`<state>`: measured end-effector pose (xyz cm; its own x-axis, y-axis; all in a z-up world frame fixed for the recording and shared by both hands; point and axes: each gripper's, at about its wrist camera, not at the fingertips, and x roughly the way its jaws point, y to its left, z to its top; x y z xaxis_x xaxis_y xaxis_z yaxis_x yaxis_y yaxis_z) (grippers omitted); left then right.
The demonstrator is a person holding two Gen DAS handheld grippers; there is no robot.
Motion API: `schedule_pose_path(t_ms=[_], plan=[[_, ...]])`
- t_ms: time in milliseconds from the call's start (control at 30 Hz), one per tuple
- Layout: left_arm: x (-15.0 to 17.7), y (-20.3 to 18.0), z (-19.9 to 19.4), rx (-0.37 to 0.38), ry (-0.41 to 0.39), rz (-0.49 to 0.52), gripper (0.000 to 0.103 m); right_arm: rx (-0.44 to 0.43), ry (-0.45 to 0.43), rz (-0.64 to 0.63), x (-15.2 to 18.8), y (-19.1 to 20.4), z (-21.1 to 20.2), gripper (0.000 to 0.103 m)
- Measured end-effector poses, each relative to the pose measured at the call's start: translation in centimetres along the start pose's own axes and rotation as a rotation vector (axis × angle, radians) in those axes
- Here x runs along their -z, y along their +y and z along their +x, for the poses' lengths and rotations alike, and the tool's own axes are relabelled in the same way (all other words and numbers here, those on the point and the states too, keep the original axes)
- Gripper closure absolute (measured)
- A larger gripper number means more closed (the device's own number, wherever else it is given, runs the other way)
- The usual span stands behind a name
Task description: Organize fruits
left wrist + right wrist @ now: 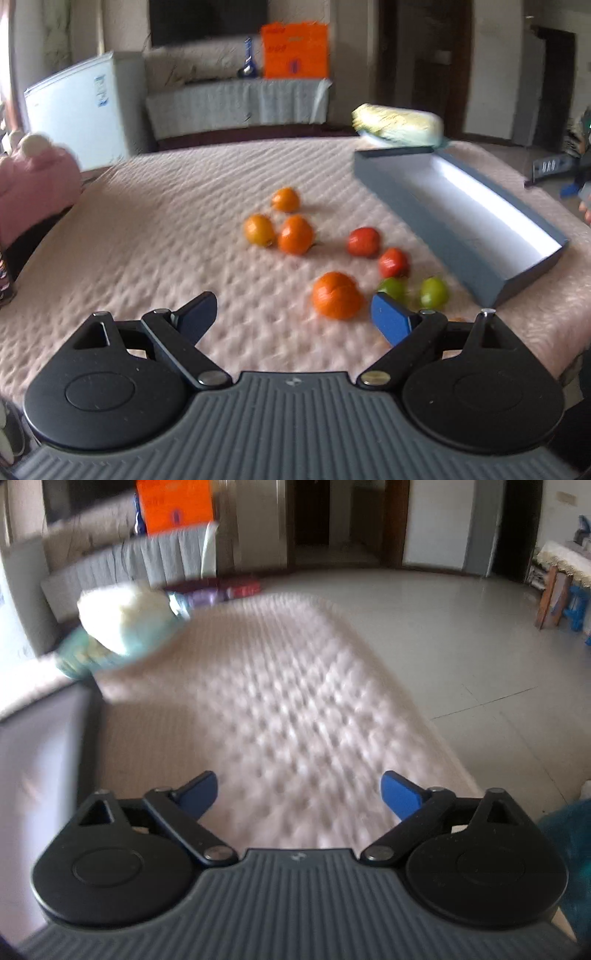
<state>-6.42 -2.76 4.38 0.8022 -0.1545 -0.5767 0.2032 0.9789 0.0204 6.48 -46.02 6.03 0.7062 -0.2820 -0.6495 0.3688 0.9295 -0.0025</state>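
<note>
Fruits lie loose on the pink quilted table cover [166, 221]. A large orange [337, 295] is nearest, three smaller oranges [284, 225] lie behind it, two red fruits [376, 251] to the right, two green fruits [413, 291] nearest the box. A long grey box [458, 218] with a white inside stands empty on the right. My left gripper [295, 317] is open and empty, hovering just short of the large orange. My right gripper [299, 794] is open and empty over bare cover; the box edge [40, 775] shows at its left.
A cabbage in wrap [399, 123] lies beyond the box's far end, also in the right wrist view [125, 627]. A pink soft item [33, 184] sits at the table's left edge. The table's right edge drops to a tiled floor [480, 657].
</note>
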Motion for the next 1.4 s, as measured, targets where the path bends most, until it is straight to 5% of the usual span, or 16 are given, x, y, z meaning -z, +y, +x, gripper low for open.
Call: schedule_pose_path(t_ms=[167, 200, 267, 367, 467, 633, 733, 867, 1067, 1200, 1400], plan=[[-0.2, -0.7, -0.1, 0.042, -0.017, 0.008, 0.010, -0.101, -0.489, -0.119, 4.2, 5.1, -17.3, 0.000], [-0.2, -0.6, -0.2, 0.045, -0.016, -0.004, 0.010, -0.145, -0.485, -0.092, 5.1, 5.9, -19.1, 0.000], [-0.3, -0.6, -0.6, 0.030, -0.027, -0.017, 0.010, -0.324, -0.322, -0.030, 6.6, 7.2, -20.2, 0.000], [-0.1, -0.1, -0.7, 0.005, -0.019, -0.024, 0.011, -0.370, -0.307, -0.273, 11.2, 11.5, -21.1, 0.002], [0.3, 0.6, -0.8, -0.009, -0.010, -0.023, 0.011, -0.452, -0.240, -0.497, 15.7, 15.0, -21.0, 0.031], [0.3, 1.3, -0.9, 0.006, -0.016, -0.030, 0.011, -0.548, -0.167, -0.648, 18.3, 18.0, -20.5, 0.046], [0.4, 0.9, -0.9, 0.034, -0.013, -0.022, 0.011, -0.553, -0.112, -0.629, 17.9, 18.7, -19.4, 0.057], [0.5, -0.4, -1.0, 0.096, -0.020, 0.026, 0.013, -0.537, -0.046, -0.626, 18.2, 19.8, -17.5, 0.058], [0.5, -1.9, -0.3, 0.156, 0.006, 0.055, 0.025, -0.499, -0.026, -0.652, 18.5, 20.6, -16.3, 0.059], [0.7, -2.5, 0.6, 0.180, 0.041, 0.065, 0.039, -0.499, 0.019, -0.662, 18.8, 21.0, -15.4, 0.071], [0.7, -3.0, 1.7, 0.212, 0.075, 0.049, 0.050, -0.520, 0.047, -0.649, 18.5, 20.5, -15.3, 0.077]])
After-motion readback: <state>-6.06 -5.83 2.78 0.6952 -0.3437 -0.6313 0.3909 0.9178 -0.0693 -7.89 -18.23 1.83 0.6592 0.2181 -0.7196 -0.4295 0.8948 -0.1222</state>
